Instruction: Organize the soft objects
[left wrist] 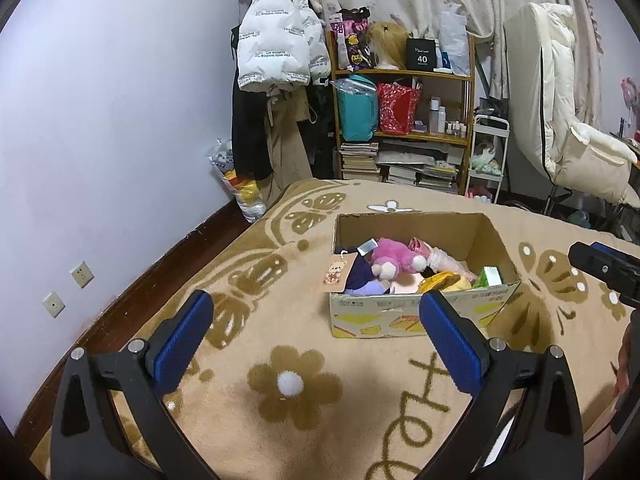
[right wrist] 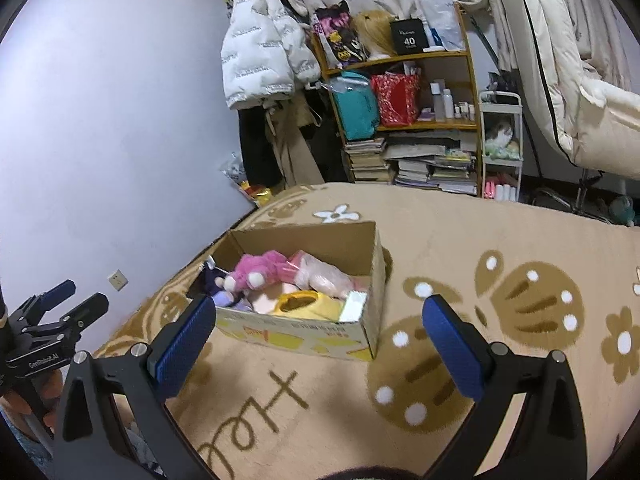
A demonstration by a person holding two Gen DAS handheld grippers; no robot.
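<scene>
An open cardboard box (left wrist: 416, 316) stands on a tan flowered blanket (left wrist: 304, 392). It holds a pink plush toy (left wrist: 394, 258), a yellow soft item (left wrist: 444, 282), dark and lilac fabric (left wrist: 362, 280) and other soft things. A bear tag (left wrist: 336, 274) hangs over its left wall. My left gripper (left wrist: 316, 336) is open and empty, above the blanket in front of the box. In the right wrist view the box (right wrist: 304, 334) and pink plush (right wrist: 258, 268) show too. My right gripper (right wrist: 316, 340) is open and empty, in front of the box's right corner.
A wooden shelf (left wrist: 404, 76) with bags, bottles and stacked books stands behind the bed, beside a hanging white puffer jacket (left wrist: 276, 48). A white cart (left wrist: 486, 160) and a padded chair (left wrist: 560, 120) are at the right. The lilac wall (left wrist: 100, 120) runs along the left.
</scene>
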